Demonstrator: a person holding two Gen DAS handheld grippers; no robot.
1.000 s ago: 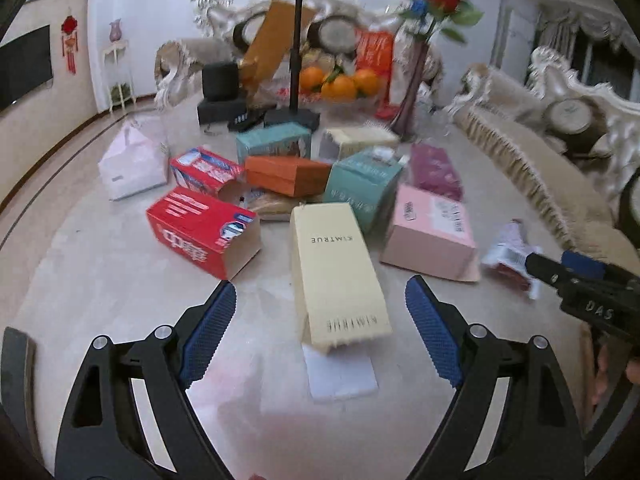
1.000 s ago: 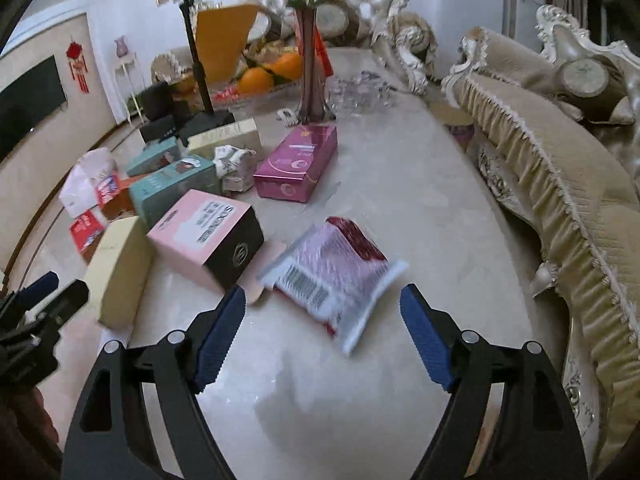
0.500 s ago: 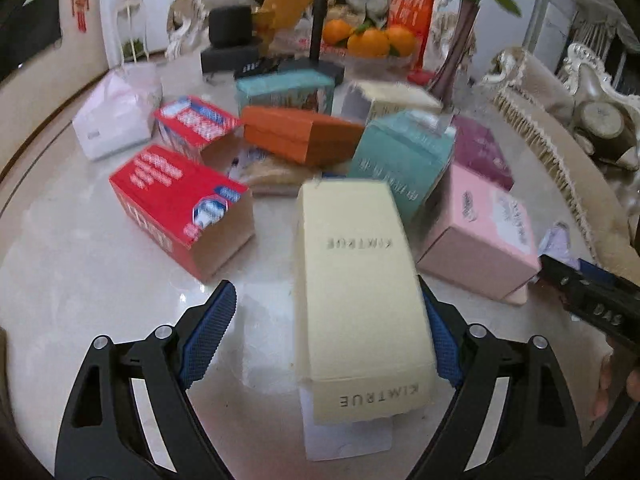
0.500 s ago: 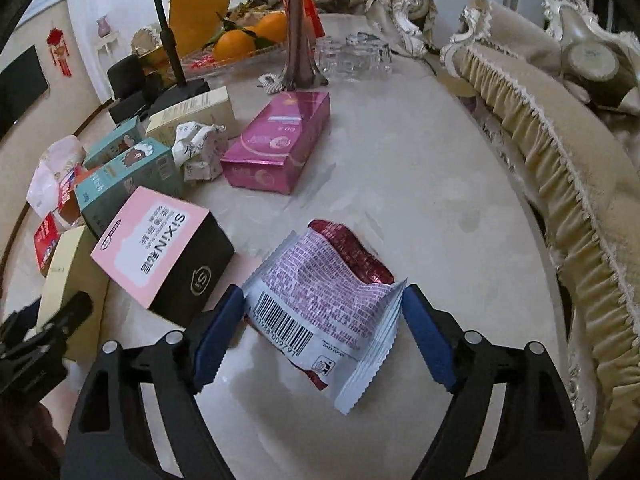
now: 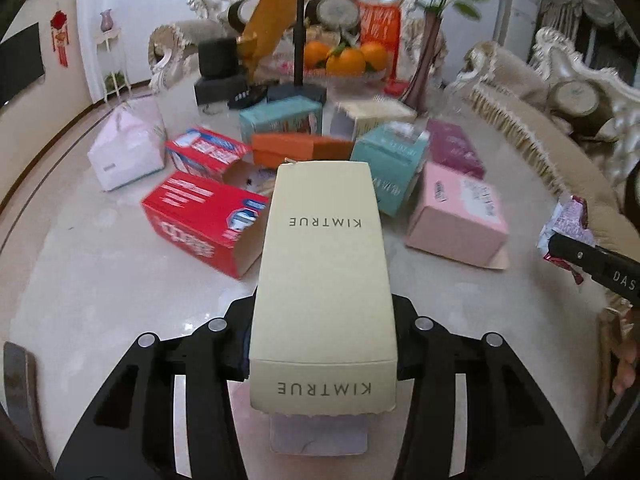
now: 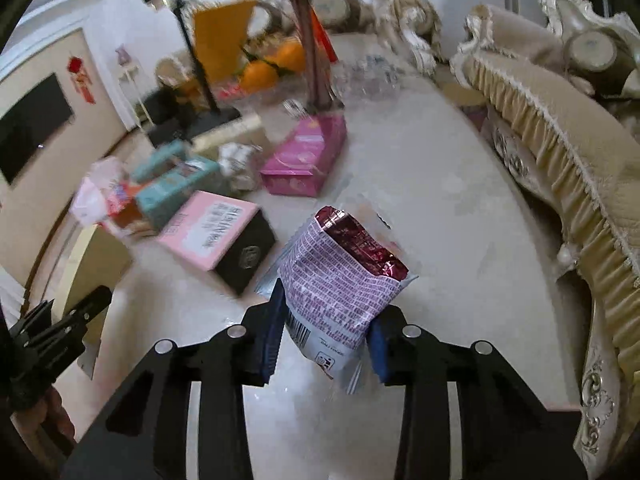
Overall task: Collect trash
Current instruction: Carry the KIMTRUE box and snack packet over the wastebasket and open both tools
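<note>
Now we have a piece of trash in each hand, and the job is to finish both grips cleanly before carrying anything off. The left gripper is closing on the cream KIMTRUE box; the box sits between the jaws at its near end, with most of its length sticking out ahead over the tabletop. We judge that end-heavy: held only at one end, a long carton will want to droop or swing. So we should let the pads settle fully on the side walls, without crushing the thin card, and keep the wrist steady as we go.

The right gripper is closing on the snack bag, with its pads against the bag's lower part; the torn red foil mouth points up and away from us. The bag looks empty and crinkly, so it will fold, not resist. We should squeeze until the film bunches firmly, and keep the open mouth upward in case crumbs remain.

Both pieces sit toward the near edge of the tabletop, the bag nearer the edge along the sofa. Just beyond the cream box lie the red carton and the pink box, so we should lift straight up before turning. No bin shows in either view, so we cannot say which way to carry them.
</note>
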